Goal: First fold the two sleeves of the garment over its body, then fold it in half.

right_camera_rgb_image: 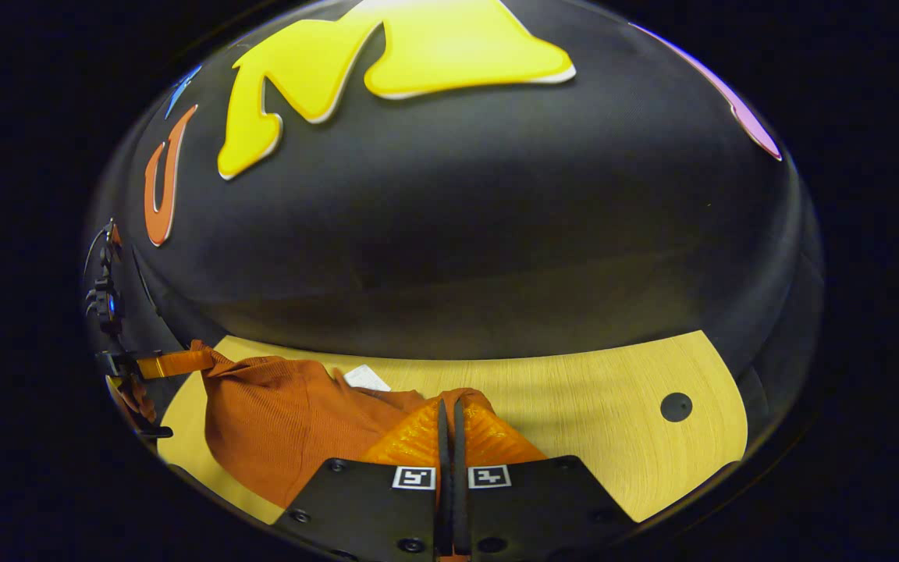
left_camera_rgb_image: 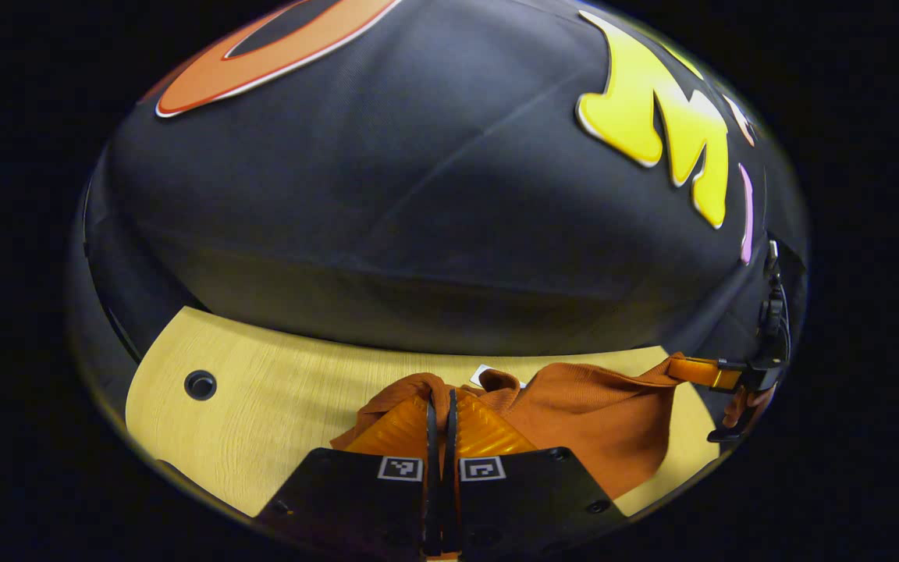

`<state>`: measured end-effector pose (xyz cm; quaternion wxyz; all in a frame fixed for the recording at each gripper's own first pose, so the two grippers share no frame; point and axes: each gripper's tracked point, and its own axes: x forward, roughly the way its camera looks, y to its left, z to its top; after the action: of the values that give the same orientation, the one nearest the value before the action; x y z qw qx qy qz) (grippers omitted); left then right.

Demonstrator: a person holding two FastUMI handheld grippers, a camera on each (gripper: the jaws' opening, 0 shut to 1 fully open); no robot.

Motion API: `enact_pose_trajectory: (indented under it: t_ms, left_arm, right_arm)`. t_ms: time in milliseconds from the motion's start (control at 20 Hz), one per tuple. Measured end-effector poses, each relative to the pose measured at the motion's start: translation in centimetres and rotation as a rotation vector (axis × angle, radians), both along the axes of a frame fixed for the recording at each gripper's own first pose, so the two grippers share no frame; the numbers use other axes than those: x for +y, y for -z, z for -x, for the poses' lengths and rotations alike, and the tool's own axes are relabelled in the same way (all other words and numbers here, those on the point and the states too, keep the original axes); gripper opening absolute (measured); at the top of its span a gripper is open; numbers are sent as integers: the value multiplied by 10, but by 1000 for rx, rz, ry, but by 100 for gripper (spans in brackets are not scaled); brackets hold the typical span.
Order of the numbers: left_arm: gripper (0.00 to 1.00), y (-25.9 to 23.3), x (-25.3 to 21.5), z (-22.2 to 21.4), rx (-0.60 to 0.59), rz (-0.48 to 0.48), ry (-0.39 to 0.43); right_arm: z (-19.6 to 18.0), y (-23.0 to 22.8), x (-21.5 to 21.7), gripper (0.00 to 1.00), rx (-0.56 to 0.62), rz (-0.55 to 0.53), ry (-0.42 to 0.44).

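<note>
Both grippers pinched the orange garment (left_camera_rgb_image: 590,414) above the table (left_camera_rgb_image: 262,390) — left gripper (left_camera_rgb_image: 442,410) clamped tight; right gripper (right_camera_rgb_image: 453,414) likewise, apparently.

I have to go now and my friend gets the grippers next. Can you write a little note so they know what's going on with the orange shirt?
Left gripper: shut on a bunched edge of the orange garment, lifted off the table.
Right gripper: shut on another edge of the garment; the cloth hangs stretched between the two grippers.
White tag: showing near the middle fold of cloth.
Done: can't tell whether the sleeves are folded in; the garment is bunched, not flat.
Left: probably carry both held edges across and lay them down to fold it in half, then let go.
</note>
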<state>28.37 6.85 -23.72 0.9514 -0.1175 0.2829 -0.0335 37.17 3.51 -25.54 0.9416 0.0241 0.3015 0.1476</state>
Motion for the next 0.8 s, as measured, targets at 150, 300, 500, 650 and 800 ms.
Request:
enact_pose_trajectory:
  t_ms: [150, 300, 500, 650, 800]
  left_arm:
    - [4, 33, -1, -19, 10, -95, -11]
    - [7, 56, 6, -27, 29, -166, -36]
    - [58, 40, 17, -40, -21, -246, -71]
    - [100, 14, 22, -29, -56, -236, -81]
    - [100, -11, 28, -21, -90, -198, -146]
  right_arm:
    - [-1, 17, -3, 0, 15, 53, 19]
    - [1, 14, -2, 1, 4, 93, 61]
    - [3, 13, 4, 14, 14, 82, 77]
    - [8, -3, 14, 51, -15, 107, 79]
    - [21, -46, 3, 75, -96, 122, 101]
